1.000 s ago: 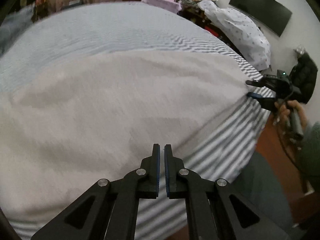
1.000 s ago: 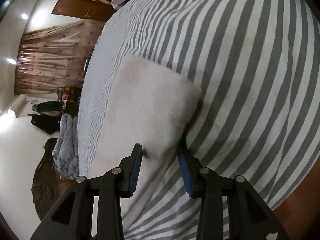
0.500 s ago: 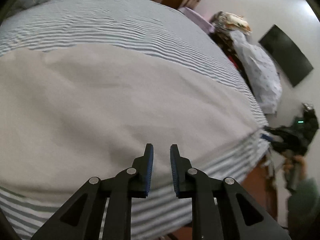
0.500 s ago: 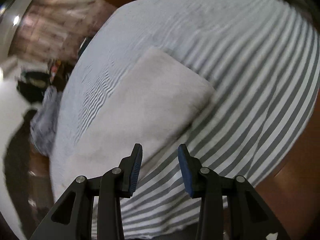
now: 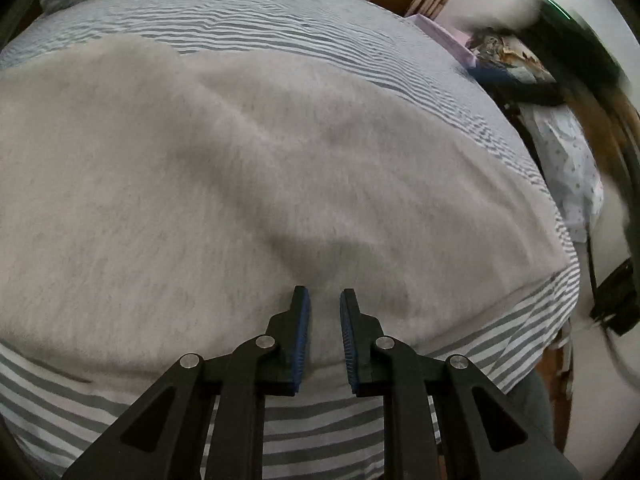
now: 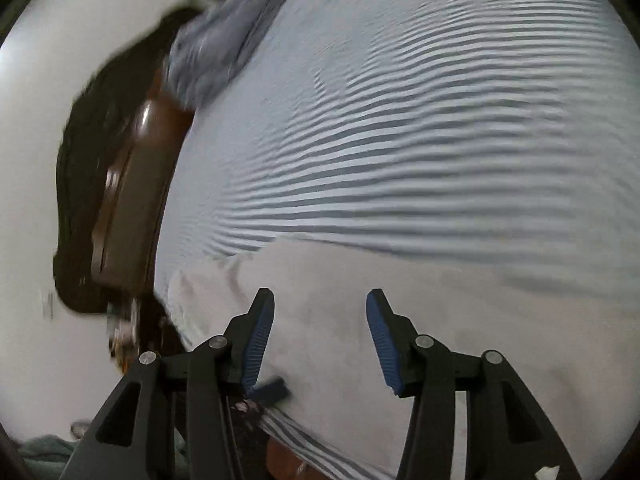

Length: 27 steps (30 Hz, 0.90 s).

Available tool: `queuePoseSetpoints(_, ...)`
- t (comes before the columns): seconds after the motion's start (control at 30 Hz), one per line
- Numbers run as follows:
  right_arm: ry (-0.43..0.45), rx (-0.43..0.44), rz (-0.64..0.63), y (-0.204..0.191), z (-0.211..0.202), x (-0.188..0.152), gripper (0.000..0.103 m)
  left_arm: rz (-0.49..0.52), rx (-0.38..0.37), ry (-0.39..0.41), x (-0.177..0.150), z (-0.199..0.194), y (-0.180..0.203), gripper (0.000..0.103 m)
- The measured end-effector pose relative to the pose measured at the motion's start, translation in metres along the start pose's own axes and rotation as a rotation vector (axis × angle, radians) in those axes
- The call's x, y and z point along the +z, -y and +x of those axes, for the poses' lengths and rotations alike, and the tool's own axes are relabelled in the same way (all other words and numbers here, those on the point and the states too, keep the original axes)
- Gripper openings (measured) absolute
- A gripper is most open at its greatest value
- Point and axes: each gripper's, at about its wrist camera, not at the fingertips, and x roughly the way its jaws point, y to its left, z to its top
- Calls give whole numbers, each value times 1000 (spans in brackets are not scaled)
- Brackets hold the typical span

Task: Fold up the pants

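Note:
The light grey pants [image 5: 248,184] lie spread flat on the striped bed sheet [image 5: 280,28]. My left gripper [image 5: 323,300] hovers over their near edge, jaws slightly apart and empty. In the right wrist view the pants [image 6: 420,320] fill the lower part of the frame. My right gripper [image 6: 320,304] is wide open and empty just above them. The right gripper shows only as a dark blur [image 5: 576,40] at the upper right of the left wrist view.
The bed's near edge [image 5: 400,420] runs below my left gripper. A pile of clothes [image 5: 560,148] and a dark object sit to the right of the bed. A brown wooden bed frame [image 6: 132,184] and a grey blanket [image 6: 212,52] lie beside the bed.
My left gripper opened from shut and let go of the pants edge. My right gripper swung up and away from the pants corner, now looking across the bed from the other side.

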Motion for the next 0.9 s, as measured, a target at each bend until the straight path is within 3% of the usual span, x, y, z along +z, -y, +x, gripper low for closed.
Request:
queuePoseSetpoints(0.07,-138,56,28,-9,56,40,46,14,4,5,-2,-1,2,18)
queuePoseSetpoints(0.2,-335,60,19,-9,128,63,45,0,-23,10,-5,-2,-2,18)
queuePoseSetpoints(0.37,-510,104,-58,-12,169,45,39,-24,-63,17,-9,-2,-8,18)
queuePoseSetpoints(0.57,-698,269,-187,-33,178,21,36,-15,-80,29,-13,-3,-10,18)
queuePoseSetpoints(0.7,-725,252,-164,-23,184,12,33,-7,-81,35,-14,-5,-15,18)
queuePoseSetpoints(0.9,-551,348,3,-9,190,28,33,1,-75,39,-12,-10,-12,19)
